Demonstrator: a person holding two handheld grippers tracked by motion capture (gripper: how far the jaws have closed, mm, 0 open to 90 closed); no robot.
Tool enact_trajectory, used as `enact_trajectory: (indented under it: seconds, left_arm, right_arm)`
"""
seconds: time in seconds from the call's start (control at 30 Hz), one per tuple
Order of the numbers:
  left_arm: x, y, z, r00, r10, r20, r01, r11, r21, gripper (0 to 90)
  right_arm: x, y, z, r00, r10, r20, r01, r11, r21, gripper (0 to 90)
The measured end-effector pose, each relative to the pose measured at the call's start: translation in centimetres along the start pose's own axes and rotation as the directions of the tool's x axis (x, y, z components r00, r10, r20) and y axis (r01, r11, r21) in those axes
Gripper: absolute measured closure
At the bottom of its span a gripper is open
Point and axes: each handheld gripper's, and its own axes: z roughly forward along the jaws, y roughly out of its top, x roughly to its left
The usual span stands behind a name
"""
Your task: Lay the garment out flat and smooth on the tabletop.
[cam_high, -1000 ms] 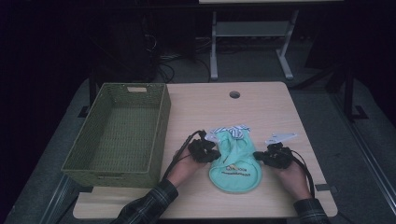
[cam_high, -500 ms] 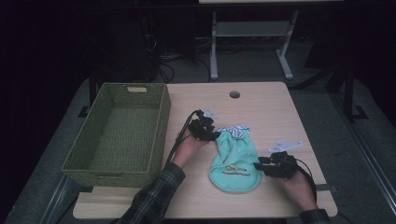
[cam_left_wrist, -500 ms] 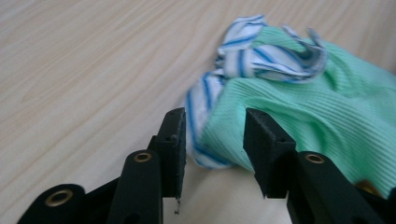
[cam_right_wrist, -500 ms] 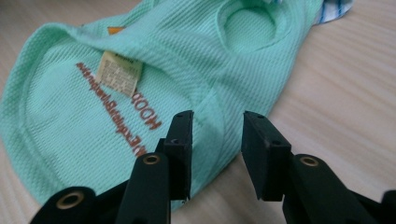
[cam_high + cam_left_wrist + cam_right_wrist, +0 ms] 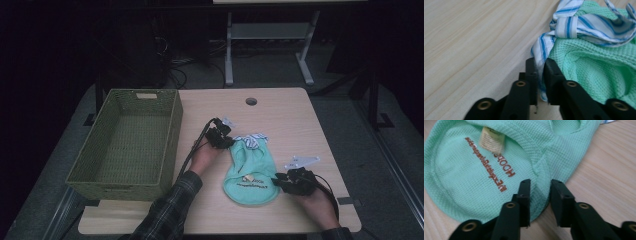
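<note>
1. A small mint-green waffle-knit garment (image 5: 252,170) with a blue-and-white striped trim (image 5: 564,27) lies flat on the pale wooden table (image 5: 285,112), right of the empty green woven basket (image 5: 127,142).
2. The left gripper (image 5: 226,141) sits at the garment's upper left corner — its jaws have just been closing and now pinch the striped trim between them.
3. The right gripper (image 5: 539,195) is at the rounded lower edge, near the brown lettering (image 5: 490,167) — its jaws have just been closing too, with a fold of green fabric clamped between them.
</note>
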Motion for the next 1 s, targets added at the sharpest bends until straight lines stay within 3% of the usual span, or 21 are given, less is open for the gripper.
enact_trajectory:
  seconds: [0.23,0.37,0.57,0.7,0.8,0.9,1.0]
  left_arm:
    - [0.4,0.8,-1.8,0.9984,0.0,-0.057,-0.002,0.9992,-0.039,85.0]
    - [0.9,1.0,-2.5,0.9965,-0.004,-0.084,0.001,0.9994,-0.034,85.2]
    - [1.0,0.1,-1.3,0.9976,0.003,-0.069,-0.002,0.9999,0.016,82.6]
    - [0.8,-0.1,-1.8,0.9977,-0.012,-0.067,0.011,0.9998,-0.014,72.1]
    - [0.5,-0.1,-3.1,0.9983,0.0,-0.059,-0.003,0.9992,-0.04,68.3]
    - [-0.1,-0.4,-4.1,0.9989,0.015,-0.043,-0.017,0.9982,-0.057,70.0]
    - [-1.0,-1.0,-4.8,0.9996,0.027,-0.006,-0.028,0.9975,-0.066,79.1]
  right_arm:
    - [-0.3,-0.1,-0.2,0.9999,-0.01,0.004,0.01,0.9999,0.007,82.6]
    - [-0.5,-0.1,-0.3,0.9999,-0.009,0.006,0.009,0.9998,0.015,83.7]
    - [-0.8,-0.1,-0.3,0.9999,-0.013,0.007,0.013,0.9999,0.011,82.8]
    - [-0.9,-0.1,-0.3,1.0,0.0,0.0,0.0,1.0,0.008,75.0]
    - [-1.1,-0.1,-0.4,0.9999,0.007,-0.013,-0.007,0.9999,-0.009,71.0]
    - [-1.1,0.3,-0.8,0.9998,0.007,-0.016,-0.007,0.9992,-0.039,70.7]
    - [-1.1,0.7,-0.8,0.9997,0.008,-0.022,-0.009,0.9987,-0.049,73.9]
